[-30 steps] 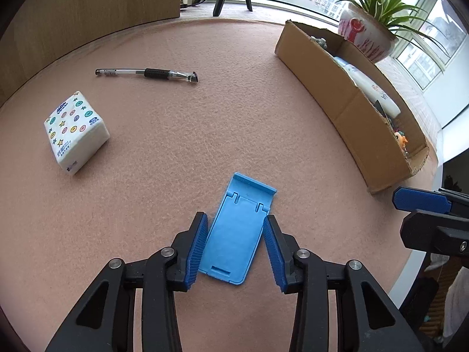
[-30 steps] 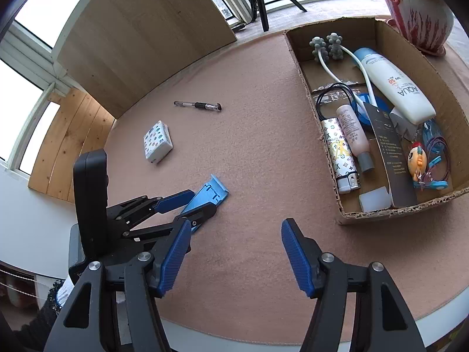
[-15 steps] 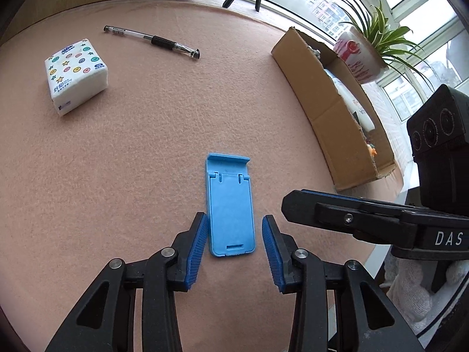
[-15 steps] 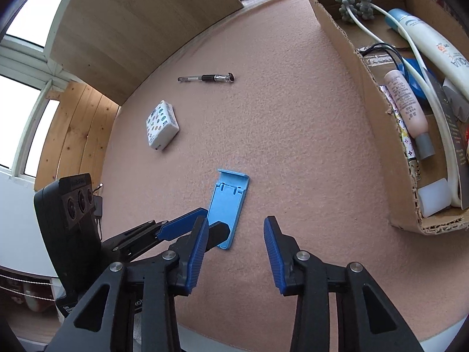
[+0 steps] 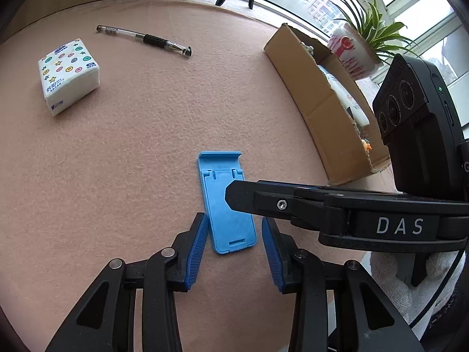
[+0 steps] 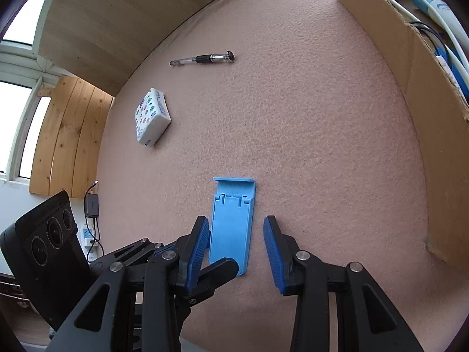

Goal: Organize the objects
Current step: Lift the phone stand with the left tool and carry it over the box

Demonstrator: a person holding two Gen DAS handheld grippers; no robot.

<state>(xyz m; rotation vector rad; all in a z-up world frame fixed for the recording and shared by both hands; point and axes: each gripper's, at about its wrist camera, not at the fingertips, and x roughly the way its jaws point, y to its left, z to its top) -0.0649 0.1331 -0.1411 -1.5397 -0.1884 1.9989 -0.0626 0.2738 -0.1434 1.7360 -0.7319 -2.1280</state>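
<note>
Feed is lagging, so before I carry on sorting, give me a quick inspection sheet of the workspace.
Surface: pink felt mat, flat.
Job's things: blue phone stand lying flat; pen; tissue pack; cardboard box holding items.
Clutter: nothing seen.
Grippers: left gripper and right gripper both straddle the stand, jaws apart, not touching it; the right's have just been closing.
Cables: charger lead off the mat.
Surroundings: potted plant, windows.

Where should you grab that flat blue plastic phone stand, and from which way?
Pinch the flat blue plastic phone stand across its two long, straight edges, coming down from above. It lies flat on the pink felt mat, and its narrow width fits between the pads.
</note>
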